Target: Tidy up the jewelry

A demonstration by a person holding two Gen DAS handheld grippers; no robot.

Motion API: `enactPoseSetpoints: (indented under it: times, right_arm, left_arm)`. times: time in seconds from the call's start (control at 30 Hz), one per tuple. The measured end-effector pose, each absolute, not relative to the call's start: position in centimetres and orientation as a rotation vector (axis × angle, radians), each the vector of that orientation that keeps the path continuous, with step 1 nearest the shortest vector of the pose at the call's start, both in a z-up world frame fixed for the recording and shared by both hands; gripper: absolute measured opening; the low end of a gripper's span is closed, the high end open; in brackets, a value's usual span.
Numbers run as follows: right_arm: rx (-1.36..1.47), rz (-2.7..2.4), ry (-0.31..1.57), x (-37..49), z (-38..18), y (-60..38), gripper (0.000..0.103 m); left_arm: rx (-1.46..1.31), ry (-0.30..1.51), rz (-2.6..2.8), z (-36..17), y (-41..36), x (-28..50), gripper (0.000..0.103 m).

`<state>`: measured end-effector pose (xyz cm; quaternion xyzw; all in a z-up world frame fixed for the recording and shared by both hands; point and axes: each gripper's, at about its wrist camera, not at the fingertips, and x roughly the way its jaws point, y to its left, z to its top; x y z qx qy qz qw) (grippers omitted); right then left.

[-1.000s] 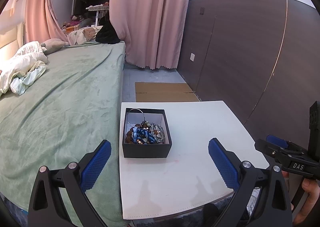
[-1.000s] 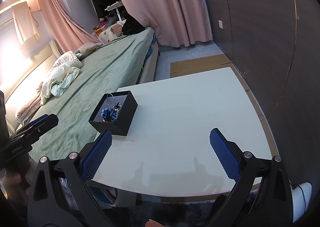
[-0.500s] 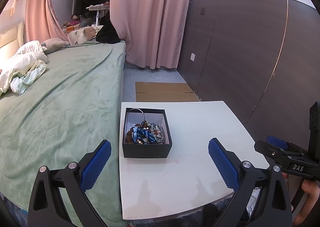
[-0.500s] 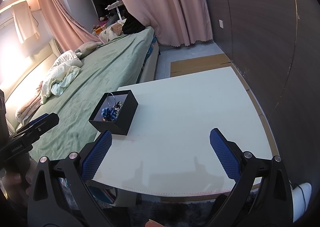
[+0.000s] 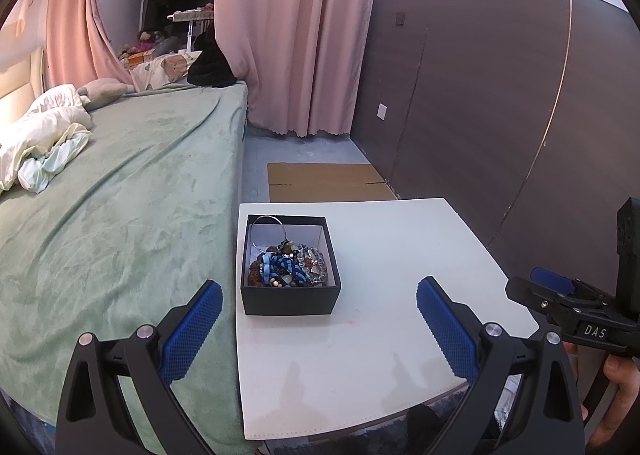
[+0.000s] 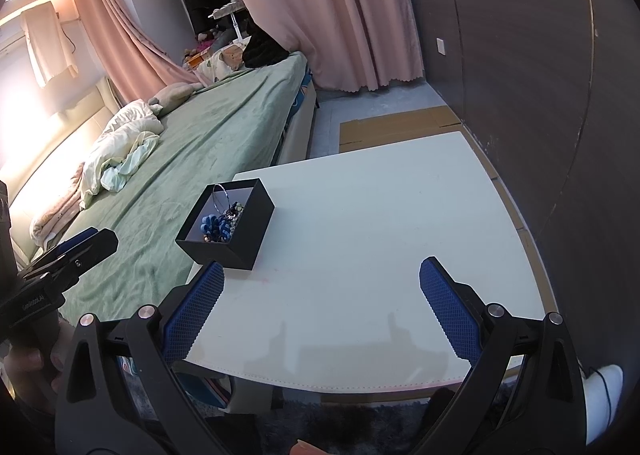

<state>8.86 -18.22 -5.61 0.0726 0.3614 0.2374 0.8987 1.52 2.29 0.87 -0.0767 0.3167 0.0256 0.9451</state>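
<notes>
A black open box (image 5: 290, 301) sits at the left edge of a white table (image 5: 380, 355). It holds a heap of jewelry (image 5: 290, 265): blue beaded strands, clear and brown bead bracelets and a thin silver hoop (image 5: 269, 229) leaning on the back wall. The box also shows in the right wrist view (image 6: 244, 243). My left gripper (image 5: 318, 325) is open and empty, in front of the box near the table's front edge. My right gripper (image 6: 320, 311) is open and empty over the table's front part, right of the box.
A bed with a green blanket (image 5: 100, 215) runs along the table's left side. A dark panelled wall (image 5: 500, 115) stands to the right. Flat cardboard (image 5: 324, 181) lies on the floor behind the table. Pink curtains (image 5: 288, 35) hang at the back.
</notes>
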Motion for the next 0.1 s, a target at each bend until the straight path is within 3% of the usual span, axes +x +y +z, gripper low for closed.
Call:
enactPoseSetpoints:
  times: [0.1]
  right_arm:
    - [0.151,0.492,0.748,8.85,-5.57,-18.17,0.098]
  left_arm:
    - [-0.156,0.645,0.052,0.84,2.34,1.55,0.094]
